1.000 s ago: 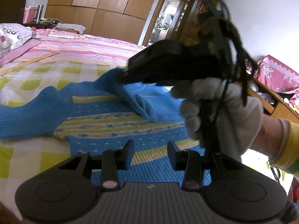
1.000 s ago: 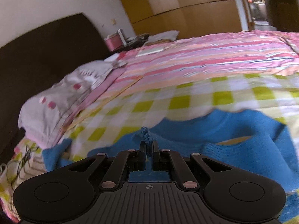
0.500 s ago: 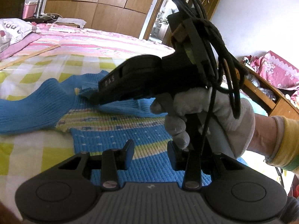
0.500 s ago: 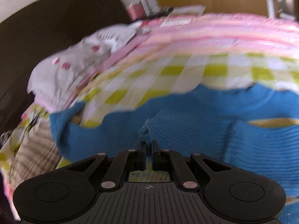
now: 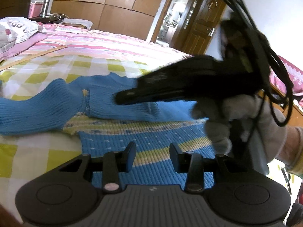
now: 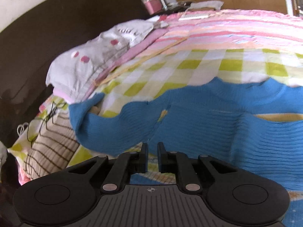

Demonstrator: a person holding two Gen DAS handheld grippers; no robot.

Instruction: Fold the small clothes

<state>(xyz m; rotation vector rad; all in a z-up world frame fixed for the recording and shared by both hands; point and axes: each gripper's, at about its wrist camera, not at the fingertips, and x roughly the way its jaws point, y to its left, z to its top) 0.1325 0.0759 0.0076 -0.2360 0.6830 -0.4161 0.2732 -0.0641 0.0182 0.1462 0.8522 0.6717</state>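
A small blue knit sweater (image 5: 117, 98) with yellow and white stripes lies on the checked bedspread (image 5: 56, 68). One sleeve is folded across its chest; the other stretches left. My left gripper (image 5: 152, 156) is open and empty just above the striped body. My right gripper (image 6: 152, 158) has its fingers slightly apart with nothing between them, above the folded sleeve; the sweater (image 6: 198, 117) fills that view. In the left wrist view the right gripper's body hovers over the folded sleeve in a white-gloved hand (image 5: 246, 117).
Pillows (image 6: 90, 60) and a dark headboard (image 6: 37, 37) lie at the head of the bed. A striped beige cloth (image 6: 51, 147) sits at the bed's left edge. Wardrobes (image 5: 106, 0) and a doorway (image 5: 170, 19) stand beyond. A pink-covered shelf (image 5: 284, 83) is at right.
My right gripper carried the sleeve across the sweater, then opened slightly and let go of it; the sleeve now lies folded on the chest. My left gripper has stayed open.
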